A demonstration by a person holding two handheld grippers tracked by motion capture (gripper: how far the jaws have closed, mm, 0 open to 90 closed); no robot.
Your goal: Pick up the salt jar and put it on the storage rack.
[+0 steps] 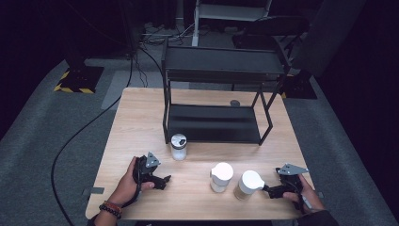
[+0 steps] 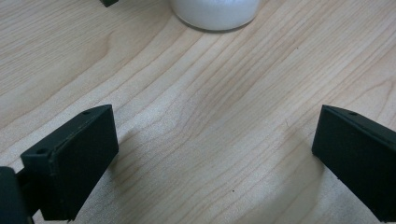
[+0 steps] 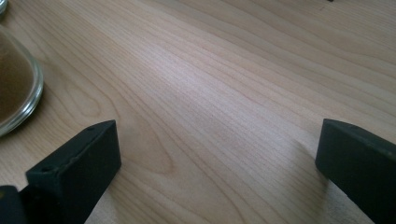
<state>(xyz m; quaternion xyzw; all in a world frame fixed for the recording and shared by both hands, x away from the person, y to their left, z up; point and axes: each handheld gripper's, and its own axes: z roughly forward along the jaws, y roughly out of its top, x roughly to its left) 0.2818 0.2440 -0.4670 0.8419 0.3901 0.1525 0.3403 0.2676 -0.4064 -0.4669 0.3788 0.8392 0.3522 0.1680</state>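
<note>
Surroundings: dark room, grey carpet floor [image 1: 42, 141], black cables trailing across it, a yellow-and-black striped mat [image 1: 77, 80] at far left.
Worktop: pale wood worktop [image 1: 141, 117], rectangular, grain plainly visible in both gripper views.
Rack: black two-tier metal rack [image 1: 221, 84] standing on the far half of the worktop; lower shelf bare, a small grey round item [image 1: 235, 103] just behind it.
Shaker jar: small clear jar with a perforated silver cap [image 1: 179, 147], upright, just in front of the rack's near-left leg.
White-lidded jar, middle: white-lidded jar with white contents [image 1: 221, 177], upright, near the front edge between the two hands; its base appears at the top of the left gripper view [image 2: 215, 14].
White-lidded jar, right: white-lidded jar with brown contents [image 1: 248, 185], upright, just beside the first; its glass base shows at the left edge of the right gripper view [image 3: 16, 88].
Left tool: left tool [image 1: 165, 181] held low over the worktop at front left, pointing toward the middle jar, well apart from it; jaws spread wide, nothing between them.
Right tool: right tool [image 1: 266, 188] held at front right, tips just beside the brown-filled jar; contact cannot be judged; jaws spread wide, bare wood between them.
Hands: left hand [image 1: 128, 181] wears a beaded bracelet; right hand [image 1: 306, 195] grips its handle near the worktop's corner.
</note>
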